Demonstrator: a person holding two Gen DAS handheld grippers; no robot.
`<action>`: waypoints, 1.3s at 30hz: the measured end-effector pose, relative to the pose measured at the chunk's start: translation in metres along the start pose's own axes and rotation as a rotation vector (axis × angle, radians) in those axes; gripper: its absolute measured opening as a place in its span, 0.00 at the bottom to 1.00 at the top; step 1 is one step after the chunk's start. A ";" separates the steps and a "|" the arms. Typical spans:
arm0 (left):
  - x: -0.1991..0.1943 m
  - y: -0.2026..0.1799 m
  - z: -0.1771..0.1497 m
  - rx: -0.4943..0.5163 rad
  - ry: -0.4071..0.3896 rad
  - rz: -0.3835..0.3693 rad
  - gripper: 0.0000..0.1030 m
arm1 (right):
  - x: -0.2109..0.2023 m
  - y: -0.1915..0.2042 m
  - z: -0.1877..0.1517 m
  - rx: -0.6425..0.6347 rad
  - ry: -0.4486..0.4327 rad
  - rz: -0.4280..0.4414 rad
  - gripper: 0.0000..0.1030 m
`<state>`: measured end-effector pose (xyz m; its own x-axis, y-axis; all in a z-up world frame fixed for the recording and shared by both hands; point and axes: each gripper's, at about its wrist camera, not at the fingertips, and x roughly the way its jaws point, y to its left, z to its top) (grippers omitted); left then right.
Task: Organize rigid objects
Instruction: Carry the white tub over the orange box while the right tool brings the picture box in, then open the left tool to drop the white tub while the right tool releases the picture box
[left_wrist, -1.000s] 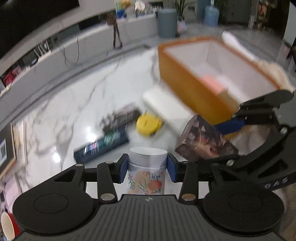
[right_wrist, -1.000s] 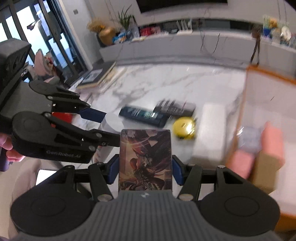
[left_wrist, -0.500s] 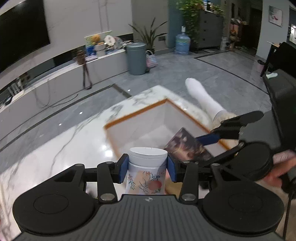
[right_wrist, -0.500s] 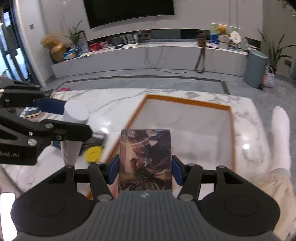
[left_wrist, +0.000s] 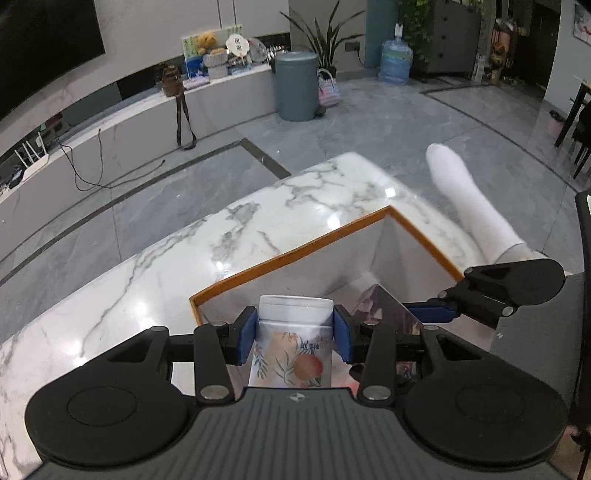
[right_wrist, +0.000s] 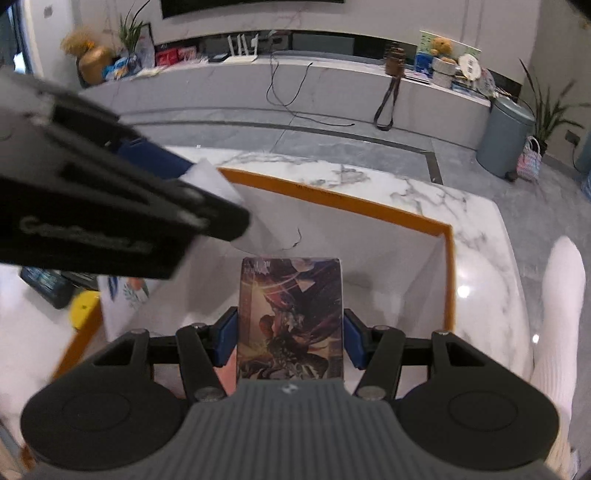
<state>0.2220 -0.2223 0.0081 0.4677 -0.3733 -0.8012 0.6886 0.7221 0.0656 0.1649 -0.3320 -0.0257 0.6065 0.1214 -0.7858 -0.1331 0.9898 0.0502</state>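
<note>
Crowding orange-rimmed box (right_wrist: 447, 273), yellow object (right_wrist: 82, 308), remote (right_wrist: 44, 282) beside

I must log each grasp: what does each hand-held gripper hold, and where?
Left hand-held gripper: white floral canister, clamped on its sides below the lid. Right hand-held gripper: illustrated box, clamped on its side edges.

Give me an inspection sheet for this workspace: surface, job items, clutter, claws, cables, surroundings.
Surface: white marble table, glossy.
Job's things: orange-rimmed box open; tin and card box held over it.
Clutter: yellow item and dark pack beside the box.
Claws: left claw shut on tin; right claw shut on card box.
Cables: black cord trailing off the TV bench.
Surroundings: bin, water jug, plants, socked foot.
</note>
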 end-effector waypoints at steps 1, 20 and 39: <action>0.006 0.000 0.001 0.006 0.008 0.001 0.48 | 0.006 0.000 0.002 -0.011 0.008 -0.005 0.56; 0.062 -0.008 -0.009 0.059 0.105 0.049 0.40 | 0.057 -0.004 0.003 0.009 0.154 -0.021 0.56; 0.029 0.005 -0.016 0.005 0.046 0.049 0.39 | 0.065 -0.009 0.000 0.112 0.255 -0.036 0.56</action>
<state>0.2301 -0.2203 -0.0243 0.4750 -0.3108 -0.8233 0.6686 0.7358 0.1080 0.2053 -0.3326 -0.0773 0.3908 0.0772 -0.9172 -0.0192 0.9969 0.0757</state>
